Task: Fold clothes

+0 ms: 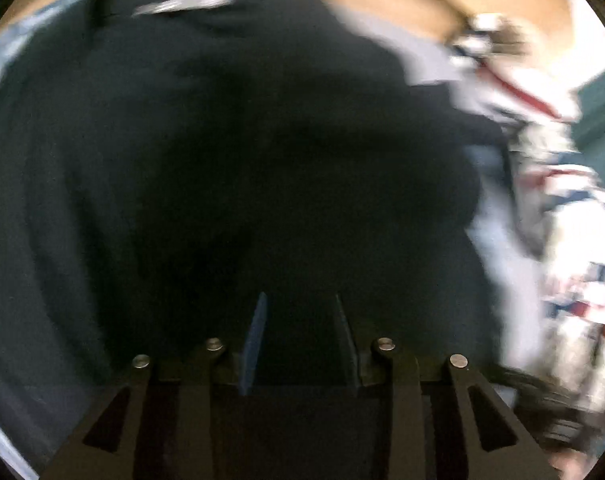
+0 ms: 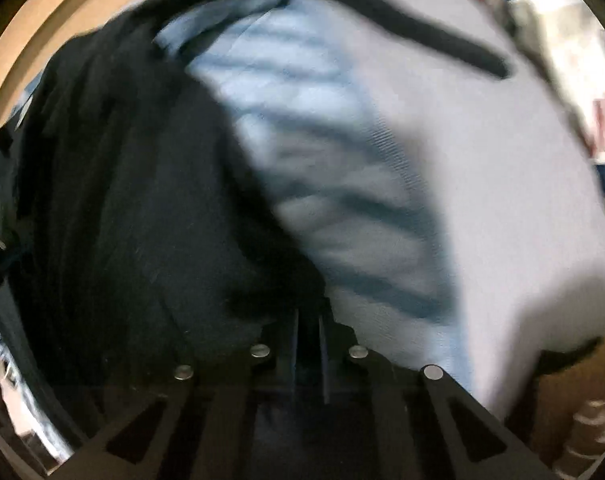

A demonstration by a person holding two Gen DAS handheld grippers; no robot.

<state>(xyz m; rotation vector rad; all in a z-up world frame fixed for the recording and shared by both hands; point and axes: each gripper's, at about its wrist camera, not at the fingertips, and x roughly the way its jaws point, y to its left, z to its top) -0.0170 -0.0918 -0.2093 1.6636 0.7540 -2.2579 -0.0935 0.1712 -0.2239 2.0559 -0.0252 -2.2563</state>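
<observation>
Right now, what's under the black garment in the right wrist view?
The black garment lies over a light blue striped cloth on a pale sheet. How far the striped cloth runs beneath is covered. The right tool looks nearly closed on dark fabric.

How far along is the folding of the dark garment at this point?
Done: nothing looks neatly folded; the dark garment lies bunched over the light blue sheet. In hand: the right tool has its fingers nearly together at the garment's edge, apparently pinching it; the left tool is open above the cloth. Left: squaring and folding it. Both views are blurred.
</observation>
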